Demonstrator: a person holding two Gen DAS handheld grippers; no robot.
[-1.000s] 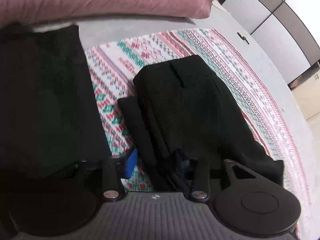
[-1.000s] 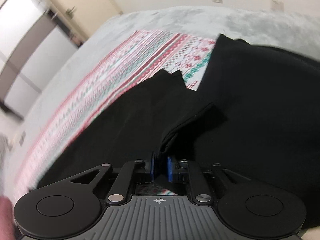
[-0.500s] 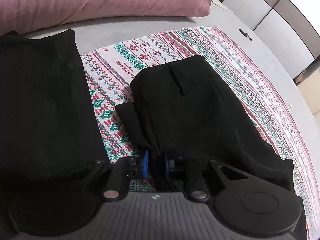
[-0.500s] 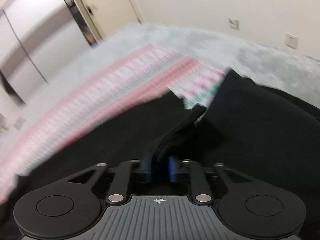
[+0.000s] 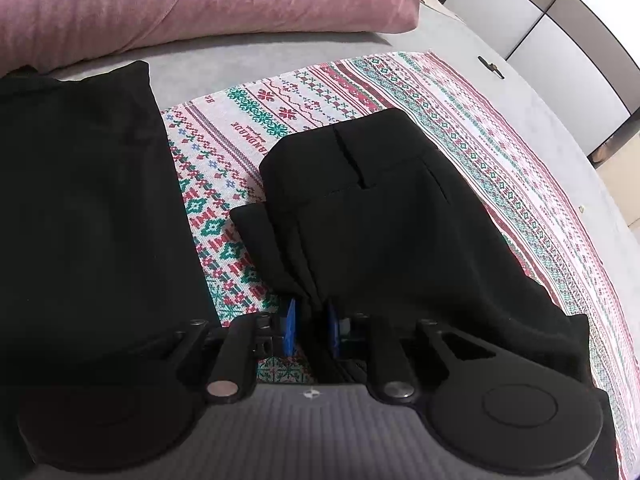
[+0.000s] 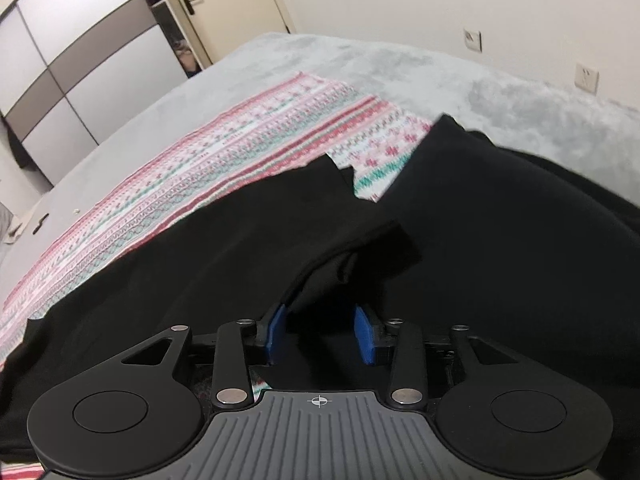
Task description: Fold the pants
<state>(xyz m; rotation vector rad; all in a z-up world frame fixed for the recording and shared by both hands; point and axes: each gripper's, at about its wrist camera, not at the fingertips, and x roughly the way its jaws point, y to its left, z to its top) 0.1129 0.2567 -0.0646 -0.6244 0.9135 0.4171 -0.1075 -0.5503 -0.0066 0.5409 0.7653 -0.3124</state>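
Your left gripper [image 5: 310, 330] has its blue pads drawn in narrow around a gathered edge of the pants [image 5: 384, 220], and the cloth bunches tight between them, so that side looks held. Your right gripper [image 6: 322, 330] stands wider: its jaws are closing, a fold of black cloth sits between the pads, but from here you cannot tell whether they press on it yet, since the fabric is dark against dark. Let the right jaws finish their bite before you lift, and check that both layers of the fold are caught, not just the top one. The pants lie partly folded on the patterned cloth [image 5: 256, 120], waistband end away from the left gripper, with one lower layer poking out at the left edge. When you carry the near end over, raise both hands together and level so the fold line runs straight across, then lay it square over the far end. A second black garment [image 5: 80, 208] lies just beside, on the grey bed [image 6: 328, 56] below the pink pillow [image 5: 200, 0]; keep clear of it so you don't drag it along.
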